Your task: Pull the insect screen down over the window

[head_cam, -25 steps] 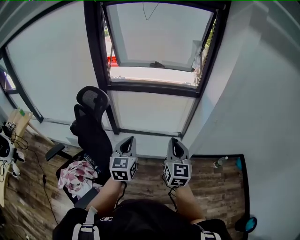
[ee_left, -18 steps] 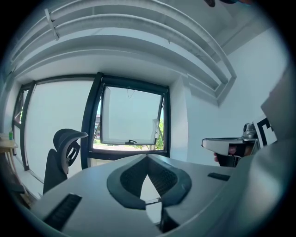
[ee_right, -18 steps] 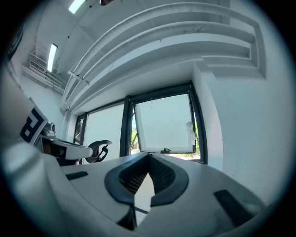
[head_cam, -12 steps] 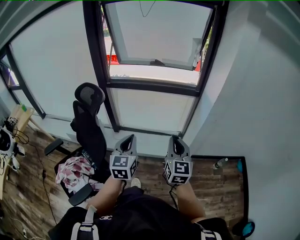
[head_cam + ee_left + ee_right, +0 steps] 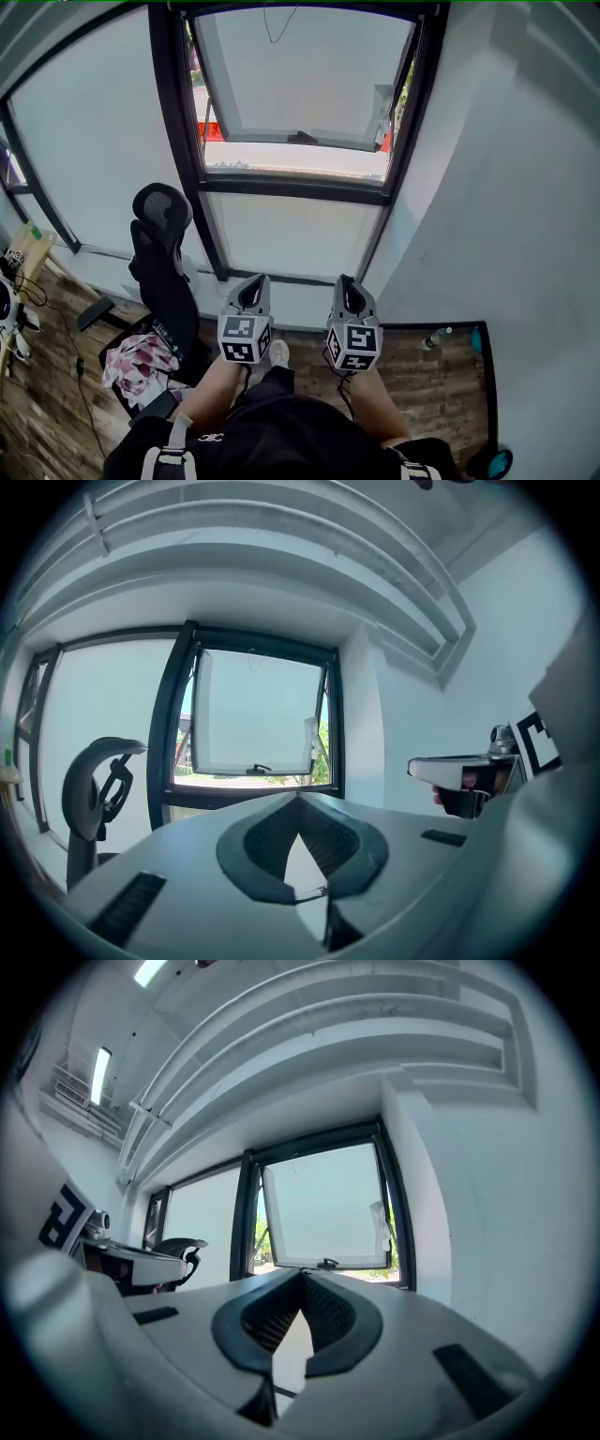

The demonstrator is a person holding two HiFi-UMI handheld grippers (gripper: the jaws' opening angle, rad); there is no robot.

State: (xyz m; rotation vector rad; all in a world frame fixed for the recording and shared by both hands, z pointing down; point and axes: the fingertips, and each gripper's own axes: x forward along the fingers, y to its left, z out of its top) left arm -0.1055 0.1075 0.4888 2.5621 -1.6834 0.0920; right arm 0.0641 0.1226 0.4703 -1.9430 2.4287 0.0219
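The black-framed window stands ahead, and its top-hung sash is tilted open outward with a handle on the bottom rail. A thin pull cord hangs from the top of the frame; no screen covers the opening. My left gripper and right gripper are side by side in front of my body, pointing at the window from well short of it. Both are shut and empty, as the left gripper view and the right gripper view confirm.
A black office chair stands left of the window with a patterned cloth on its seat. A white wall closes the right side, and a bottle lies on the wood floor beside it. A cluttered desk is at the far left.
I have moved closer to the window, so the chair has slid left in the head view and a shoe now shows below the grippers. Both grippers stay shut, side by side.
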